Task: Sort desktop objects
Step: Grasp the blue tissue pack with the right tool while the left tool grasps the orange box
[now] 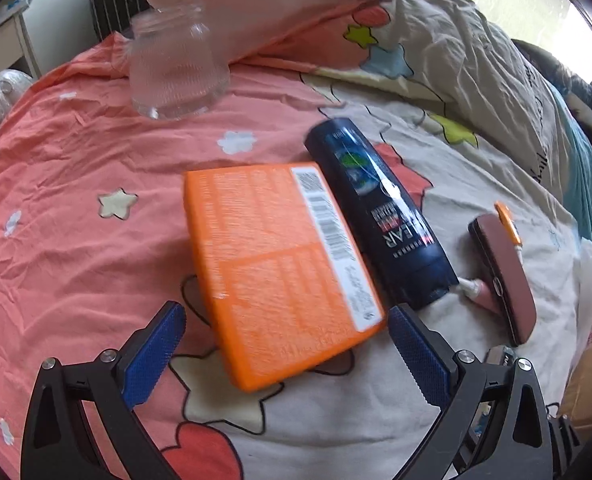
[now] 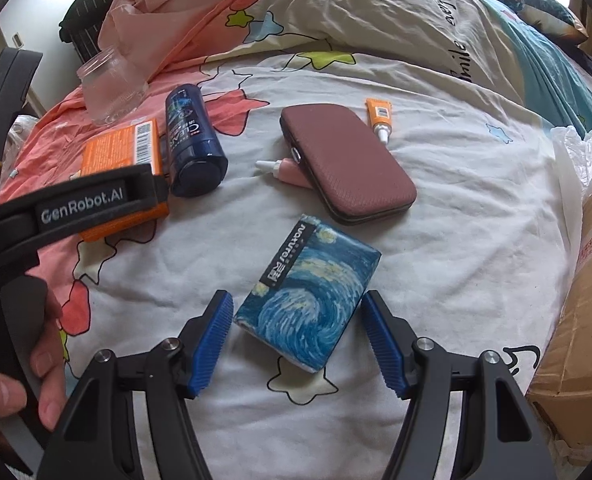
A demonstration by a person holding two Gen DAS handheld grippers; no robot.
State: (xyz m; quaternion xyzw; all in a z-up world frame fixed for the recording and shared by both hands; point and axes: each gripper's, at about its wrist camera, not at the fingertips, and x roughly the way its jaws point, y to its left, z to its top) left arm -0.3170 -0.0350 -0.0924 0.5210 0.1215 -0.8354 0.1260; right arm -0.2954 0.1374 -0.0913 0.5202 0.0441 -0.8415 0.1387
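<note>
Orange box (image 1: 279,268) and dark bottle (image 1: 376,212) side by side, touching, glass jar (image 1: 175,64) beyond; perhaps a group begun. Left gripper (image 1: 285,354) spread wide, framing the box's near end, gripping nothing. Right gripper (image 2: 296,344) likewise apart around the blue tissue pack (image 2: 308,300). Maroon case (image 2: 348,164), pink tube (image 2: 283,170), orange tube (image 2: 378,116) still scattered: most sorting left.

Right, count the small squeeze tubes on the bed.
2. A small orange tube lies beyond the maroon zip case; a small pink tube pokes out from under the case's left edge. Others may be hidden.
</note>
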